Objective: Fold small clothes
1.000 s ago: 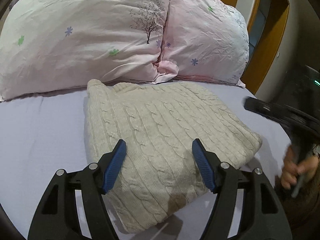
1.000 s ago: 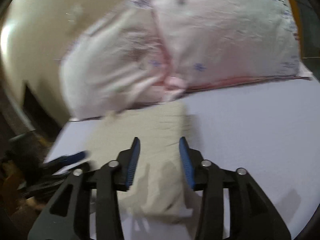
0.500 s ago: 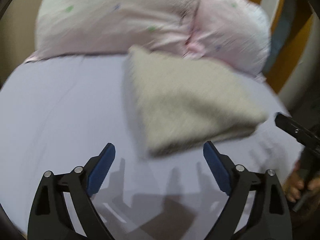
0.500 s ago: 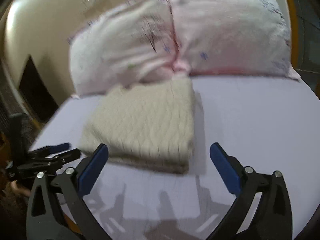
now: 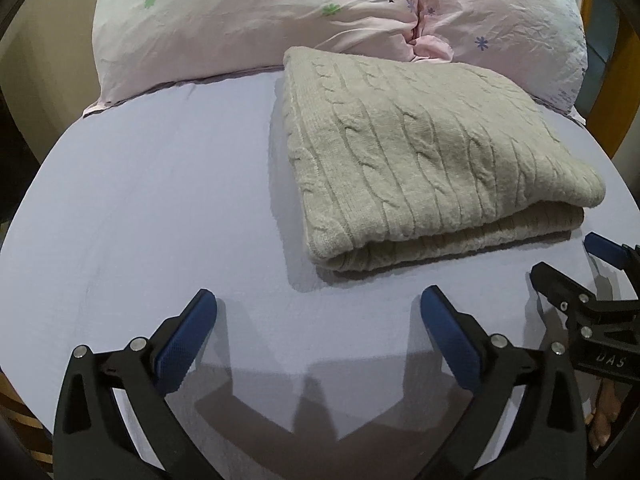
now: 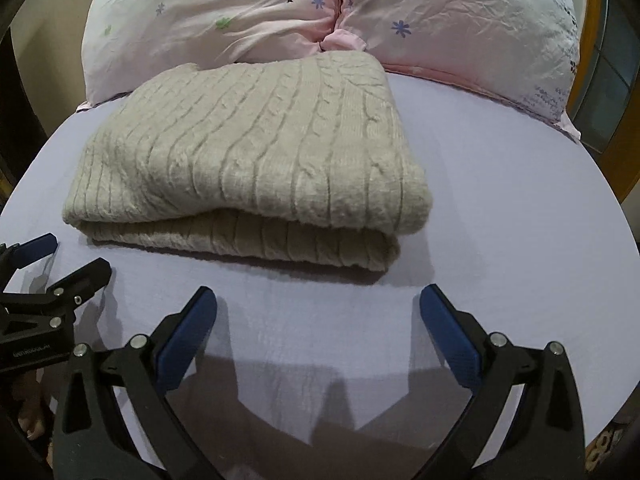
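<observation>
My claws' pads (image 5: 182, 344) are dark blue on black frames. The cable-knit sweater (image 5: 420, 148) is beige. The sheet (image 5: 160, 200) is lavender. Pale pink pillows (image 6: 248, 12) carry flowers and a tree print.

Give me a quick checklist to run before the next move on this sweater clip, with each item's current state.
1. Left gripper empty, jaws spread wide: ok.
2. Right gripper empty, jaws spread wide: ok.
3. Both grippers clear of the sweater, with bare sheet between fingertips and knit: ok.
4. Sweater folded into a compact stack, top layer covering the lower one along the near edge: ok.
5. Sleeves tucked inside with none sticking out: ok from both wrist views; the far edge against the pillows cannot be checked.
6. Any other small clothes left to fold: cannot tell; only this sweater is in view.
</observation>
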{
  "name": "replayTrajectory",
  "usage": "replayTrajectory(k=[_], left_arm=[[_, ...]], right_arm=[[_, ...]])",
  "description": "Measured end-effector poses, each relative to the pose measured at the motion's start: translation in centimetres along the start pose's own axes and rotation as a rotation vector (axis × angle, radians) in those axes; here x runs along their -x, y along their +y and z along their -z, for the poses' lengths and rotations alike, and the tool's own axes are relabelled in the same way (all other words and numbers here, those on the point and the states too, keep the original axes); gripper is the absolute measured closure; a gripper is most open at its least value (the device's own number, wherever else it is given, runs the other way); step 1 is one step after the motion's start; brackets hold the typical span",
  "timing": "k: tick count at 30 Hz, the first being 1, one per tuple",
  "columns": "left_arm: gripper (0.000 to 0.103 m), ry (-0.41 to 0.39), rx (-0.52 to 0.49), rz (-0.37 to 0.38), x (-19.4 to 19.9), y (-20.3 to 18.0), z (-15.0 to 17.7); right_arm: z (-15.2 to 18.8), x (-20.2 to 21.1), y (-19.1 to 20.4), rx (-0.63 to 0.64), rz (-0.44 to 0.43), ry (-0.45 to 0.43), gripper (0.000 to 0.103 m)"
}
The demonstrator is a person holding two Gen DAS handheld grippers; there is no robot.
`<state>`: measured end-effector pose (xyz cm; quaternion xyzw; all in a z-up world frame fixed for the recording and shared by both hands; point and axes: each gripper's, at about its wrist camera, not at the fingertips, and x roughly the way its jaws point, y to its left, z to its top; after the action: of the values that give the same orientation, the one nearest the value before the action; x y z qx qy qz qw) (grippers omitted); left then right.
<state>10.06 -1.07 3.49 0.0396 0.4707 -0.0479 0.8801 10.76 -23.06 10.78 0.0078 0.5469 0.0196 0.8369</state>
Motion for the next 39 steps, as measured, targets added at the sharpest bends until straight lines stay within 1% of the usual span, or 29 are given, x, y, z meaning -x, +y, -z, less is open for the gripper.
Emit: replayTrajectory(k=[7,15,39], left_arm=[[0.001,0.023,0.017,-0.013,0.08,-0.05,-0.26],[0.001,0.013,0.016,-0.013,0.17,-0.05,-0.20],[0.001,0.016,0.012,-0.011,0.18,0.09,-0.23]], right_arm=[[-0.02,0.15,-0.04,-0.010,0.009,0.016,0.002],[0.04,0.30,-0.07,-0.013,0.011,0.015,0.002],[0.08,0.38,-0.18,-0.019,0.015,0.009,0.002]])
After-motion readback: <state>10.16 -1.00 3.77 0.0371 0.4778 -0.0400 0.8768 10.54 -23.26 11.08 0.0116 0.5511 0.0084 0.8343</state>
